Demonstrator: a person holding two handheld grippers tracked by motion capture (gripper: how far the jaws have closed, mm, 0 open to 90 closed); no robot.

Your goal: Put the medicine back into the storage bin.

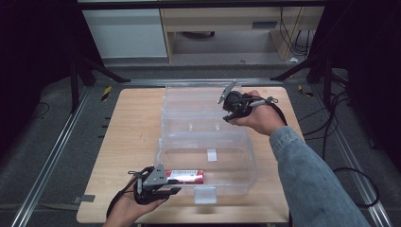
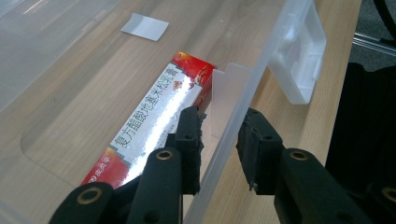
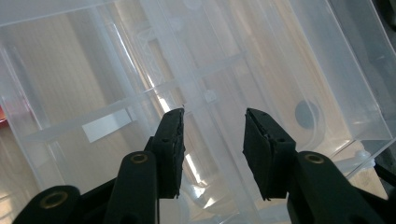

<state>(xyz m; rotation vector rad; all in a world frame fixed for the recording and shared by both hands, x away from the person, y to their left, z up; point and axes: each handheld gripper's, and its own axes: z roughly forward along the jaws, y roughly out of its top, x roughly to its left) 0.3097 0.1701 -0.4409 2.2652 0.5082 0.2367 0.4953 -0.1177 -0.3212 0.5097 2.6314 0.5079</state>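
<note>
A clear plastic box [image 1: 251,163] stands on the near half of the wooden table, with its clear ribbed lid [image 1: 189,106] lying flat behind it. A red and silver carton [image 1: 187,176] lies inside the box along the front wall. My left gripper [image 1: 171,185] is open at the box's front left. In the left gripper view its jaws [image 2: 219,135] straddle the front wall [image 2: 243,98], with one jaw inside beside the carton [image 2: 154,126]. My right gripper [image 1: 228,111] is open over the lid's right part [image 3: 116,70], nothing between its jaws [image 3: 214,135].
The box's white latch [image 1: 205,194] hangs from the front wall near the table's front edge. A small white sticker [image 1: 212,154] shows on the box. Bare tabletop [image 1: 127,127] lies left of the box. Cables trail on the floor at the right.
</note>
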